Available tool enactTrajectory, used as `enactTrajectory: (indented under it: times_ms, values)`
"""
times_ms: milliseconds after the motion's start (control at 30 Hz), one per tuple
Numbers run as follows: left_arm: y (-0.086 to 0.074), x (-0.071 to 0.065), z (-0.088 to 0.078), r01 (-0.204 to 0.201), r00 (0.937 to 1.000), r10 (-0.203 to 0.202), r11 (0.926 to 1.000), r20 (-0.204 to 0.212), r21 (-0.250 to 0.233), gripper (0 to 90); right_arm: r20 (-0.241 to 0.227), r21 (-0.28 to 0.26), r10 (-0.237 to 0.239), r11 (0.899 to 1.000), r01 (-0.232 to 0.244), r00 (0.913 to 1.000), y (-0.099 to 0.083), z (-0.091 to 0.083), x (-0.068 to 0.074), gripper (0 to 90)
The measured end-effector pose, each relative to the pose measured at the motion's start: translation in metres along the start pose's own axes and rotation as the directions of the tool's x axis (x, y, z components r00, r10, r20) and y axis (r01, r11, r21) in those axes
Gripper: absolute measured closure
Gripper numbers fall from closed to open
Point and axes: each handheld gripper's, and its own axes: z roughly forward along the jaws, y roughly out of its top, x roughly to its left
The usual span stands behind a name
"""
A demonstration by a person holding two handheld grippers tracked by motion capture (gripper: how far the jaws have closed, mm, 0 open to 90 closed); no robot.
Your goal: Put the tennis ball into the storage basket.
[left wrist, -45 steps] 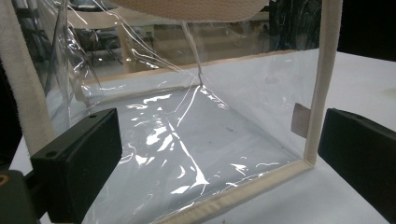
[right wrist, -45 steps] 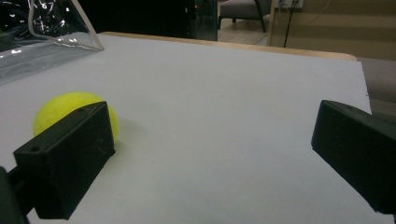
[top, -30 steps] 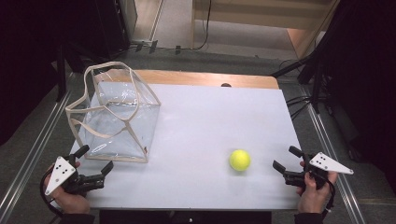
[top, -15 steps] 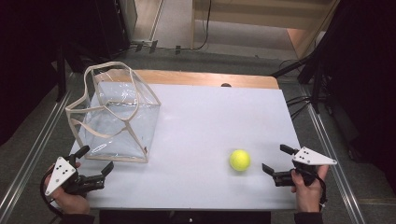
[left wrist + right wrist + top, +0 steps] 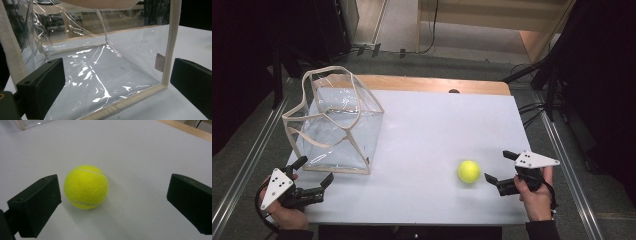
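The right gripper (image 5: 501,170) sits low over the white table (image 5: 432,135) with its jaws spread wide and nothing between the pads, aimed at the tennis ball (image 5: 469,171), which rests alone on the table just to the gripper's left. In the right gripper view the ball (image 5: 86,186) lies ahead of the jaws, nearer one jaw than the other, so the wide spread looks meant to leave room to slide around it before closing. The jaws have just been opening, with nothing between them. The left gripper (image 5: 314,175) also stands open and empty at the near left corner, pointed at the clear bag (image 5: 337,125) with cream trim, which stands upright with its mouth open. That placement suggests the left side waits to steady the bag (image 5: 100,75) while the ball is brought over, well apart from it for now
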Motion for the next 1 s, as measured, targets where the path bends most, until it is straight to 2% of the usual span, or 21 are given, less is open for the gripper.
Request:
enactTrajectory:
  times_ms: [100,133,233,267,367,467,633,733,767,833,867,933,967,1000]
  values:
    - [0.0,0.0,0.0,0.0,1.0,0.0,1.0,0.001,0.0,0.3,0.0,0.025,-0.01,1.0,0.01,1.0,0.004,0.003,0.001,0.0]
    - [0.0,0.0,0.0,0.0,1.0,0.0,1.0,0.001,0.001,0.3,-0.008,0.047,-0.023,0.999,0.023,0.9997,0.007,0.005,0.001,0.0]
    - [0.0,0.0,0.0,0.001,1.0,-0.001,1.0,-0.001,0.0,0.3,-0.023,0.07,-0.038,0.997,0.039,0.999,0.011,0.008,0.002,0.0]
    - [0.0,0.0,0.0,0.001,1.0,-0.001,1.0,-0.002,0.0,0.3,-0.038,0.097,-0.051,0.994,0.054,0.998,0.014,0.011,0.003,0.0]
    - [0.0,0.0,0.0,0.002,1.0,-0.002,1.0,-0.002,0.0,0.3,-0.063,0.117,-0.066,0.99,0.073,0.9958,0.016,0.014,0.004,0.0]
    - [0.0,0.0,0.0,-0.002,1.0,0.002,1.0,-0.004,0.005,0.3,-0.085,0.164,-0.085,0.982,0.098,0.9927,0.021,0.02,0.006,0.0]
    - [0.0,0.0,0.0,-0.005,1.0,0.005,1.0,-0.002,0.005,0.3,-0.102,0.201,-0.099,0.973,0.118,0.9899,0.025,0.025,0.007,0.0]
    - [0.0,0.0,0.0,-0.005,1.0,0.005,1.0,-0.002,0.005,0.3,-0.117,0.247,-0.114,0.959,0.141,0.9865,0.028,0.031,0.01,0.0]
    - [0.0,0.0,0.0,-0.004,1.0,0.004,1.0,-0.002,0.005,0.3,-0.117,0.247,-0.114,0.959,0.141,0.9865,0.028,0.031,0.01,0.0]
    - [0.0,0.0,0.0,-0.004,1.0,0.004,1.0,-0.002,0.005,0.3,-0.127,0.271,-0.126,0.95,0.157,0.9838,0.029,0.035,0.012,0.0]
    - [0.0,0.0,0.0,-0.004,1.0,0.004,1.0,-0.002,0.006,0.3,-0.143,0.293,-0.139,0.94,0.176,0.98,0.031,0.038,0.013,0.0]
    - [0.0,0.0,0.0,-0.004,1.0,0.004,1.0,-0.001,0.006,0.3,-0.147,0.302,-0.137,0.937,0.176,0.9797,0.031,0.041,0.014,0.0]
    - [0.0,0.0,0.0,-0.005,1.0,0.005,1.0,-0.001,0.005,0.3,-0.151,0.312,-0.143,0.932,0.185,0.9781,0.032,0.043,0.015,0.0]
    - [0.0,0.0,0.0,-0.005,1.0,0.005,1.0,0.0,0.004,0.3,-0.157,0.339,-0.14,0.922,0.187,0.9776,0.033,0.048,0.016,0.0]
